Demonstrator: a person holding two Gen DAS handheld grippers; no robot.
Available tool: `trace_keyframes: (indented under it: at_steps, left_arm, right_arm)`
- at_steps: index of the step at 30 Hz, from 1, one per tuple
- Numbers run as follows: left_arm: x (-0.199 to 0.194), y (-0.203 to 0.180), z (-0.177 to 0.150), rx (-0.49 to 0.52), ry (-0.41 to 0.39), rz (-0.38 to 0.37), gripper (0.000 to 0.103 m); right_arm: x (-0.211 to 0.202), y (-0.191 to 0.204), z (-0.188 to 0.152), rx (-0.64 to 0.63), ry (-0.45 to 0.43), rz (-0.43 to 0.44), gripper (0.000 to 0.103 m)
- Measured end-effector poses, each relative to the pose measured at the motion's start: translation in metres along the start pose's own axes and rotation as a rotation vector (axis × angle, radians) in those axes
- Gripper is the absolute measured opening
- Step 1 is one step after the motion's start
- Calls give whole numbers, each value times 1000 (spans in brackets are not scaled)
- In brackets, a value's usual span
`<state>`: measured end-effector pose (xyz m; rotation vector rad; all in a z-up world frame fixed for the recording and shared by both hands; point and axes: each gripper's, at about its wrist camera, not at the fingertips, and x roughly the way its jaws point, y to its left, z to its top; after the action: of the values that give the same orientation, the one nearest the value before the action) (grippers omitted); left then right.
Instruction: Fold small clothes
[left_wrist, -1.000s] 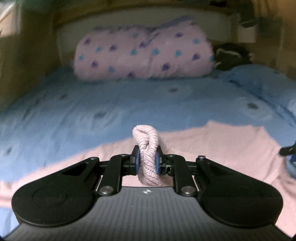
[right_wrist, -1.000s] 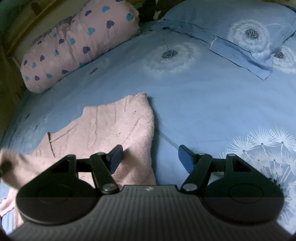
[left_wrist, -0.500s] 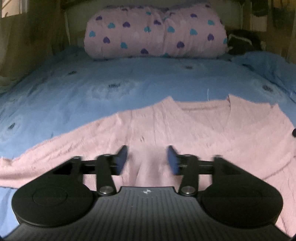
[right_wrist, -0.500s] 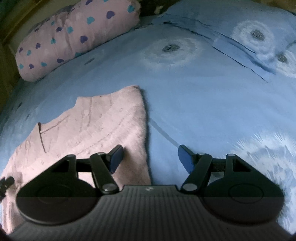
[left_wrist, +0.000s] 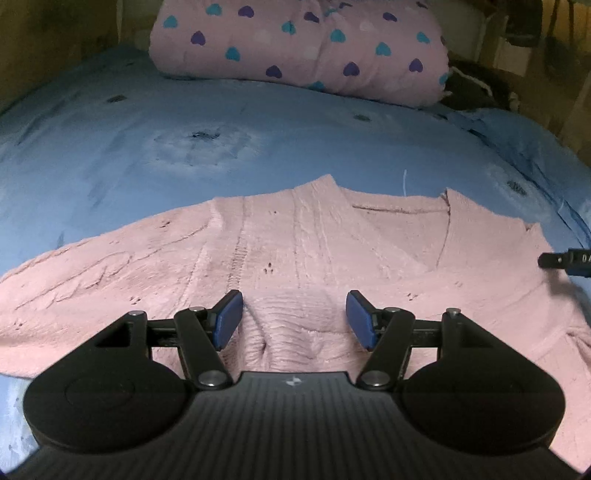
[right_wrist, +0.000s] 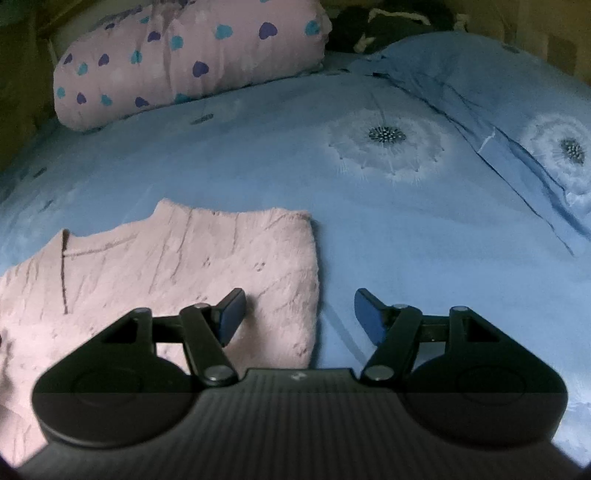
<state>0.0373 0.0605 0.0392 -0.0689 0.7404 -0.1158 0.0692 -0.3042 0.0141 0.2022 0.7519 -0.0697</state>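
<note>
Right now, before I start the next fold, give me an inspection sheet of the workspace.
Surface: blue dandelion-print bedsheet, lightly wrinkled.
Job's things: pink knit sweater lying spread flat, bunched ridge near the left gripper.
Clutter: pink heart-print pillow at the far end; blue pillow; dark bundle behind it.
Grippers: left gripper open above the sweater; right gripper open over the sweater's right edge.
Cables: nothing seen.
Surroundings: dim wooden walls.
</note>
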Motion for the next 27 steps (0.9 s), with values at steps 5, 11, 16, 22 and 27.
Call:
trace_keyframes:
  at_steps: [5,11,16,22,27]
  left_arm:
    - [10,9,-6,-107,21,-28,67]
    - [11,2,-4,-61,-17,-13,36]
    - [4,-13,12,12,-150,43,30]
    - [22,-29,21,101,-185,102,33]
    - [46,-33,8,162,-117,187,59]
  right_arm:
    - [9,0,-1,28,-40,9,67]
    - [17,11,-1,14,-80,33,18]
    - [6,19,0,-15,-183,-50,14]
    - [16,10,1,22,-180,-106,14]
    - [25,9,0,30,-133,-123,23]
